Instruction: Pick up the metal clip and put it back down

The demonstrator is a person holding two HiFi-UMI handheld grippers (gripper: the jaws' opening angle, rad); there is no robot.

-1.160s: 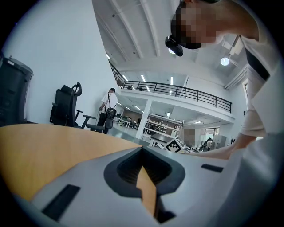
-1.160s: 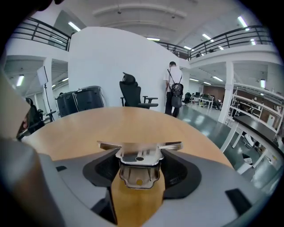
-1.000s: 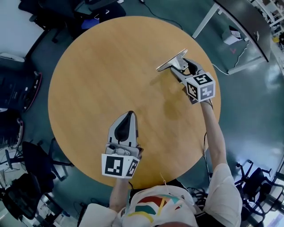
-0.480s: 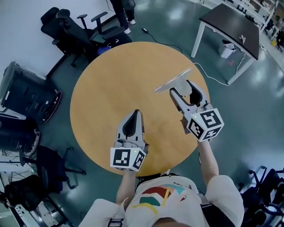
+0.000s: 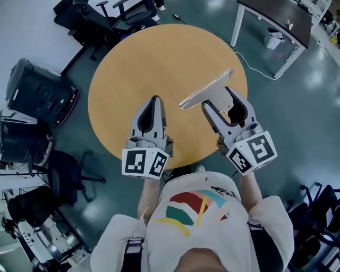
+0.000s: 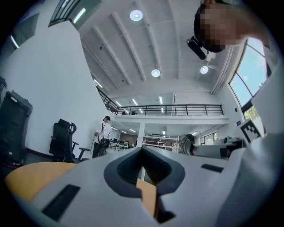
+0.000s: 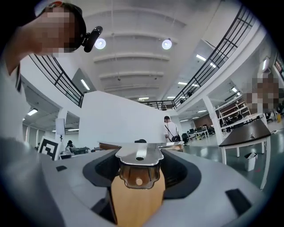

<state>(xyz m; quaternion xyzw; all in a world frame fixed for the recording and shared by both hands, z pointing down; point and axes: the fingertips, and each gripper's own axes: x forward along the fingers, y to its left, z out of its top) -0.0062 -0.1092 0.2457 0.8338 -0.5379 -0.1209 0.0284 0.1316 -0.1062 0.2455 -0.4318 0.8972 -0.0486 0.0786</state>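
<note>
The metal clip (image 5: 199,94) is a long flat shiny strip. It hangs in the air above the round wooden table (image 5: 133,58), crosswise between the jaws of my right gripper (image 5: 216,98), which is shut on it. In the right gripper view the clip (image 7: 136,172) fills the gap between the jaws, showing its polished plate and a small hole. My left gripper (image 5: 154,100) hovers over the table's near part with its jaws shut and nothing in them. In the left gripper view, the left gripper (image 6: 142,153) also shows its jaws meeting.
Black office chairs (image 5: 106,18) stand beyond the table's far left edge. A black case (image 5: 37,93) sits on the floor at the left. A dark desk (image 5: 276,16) and a small white bin (image 5: 274,38) stand at the far right. A person (image 7: 169,131) stands far off.
Both grippers have risen and come back toward the person. The right one has carried the clip from low over the table's far right part to high above its near right part.
</note>
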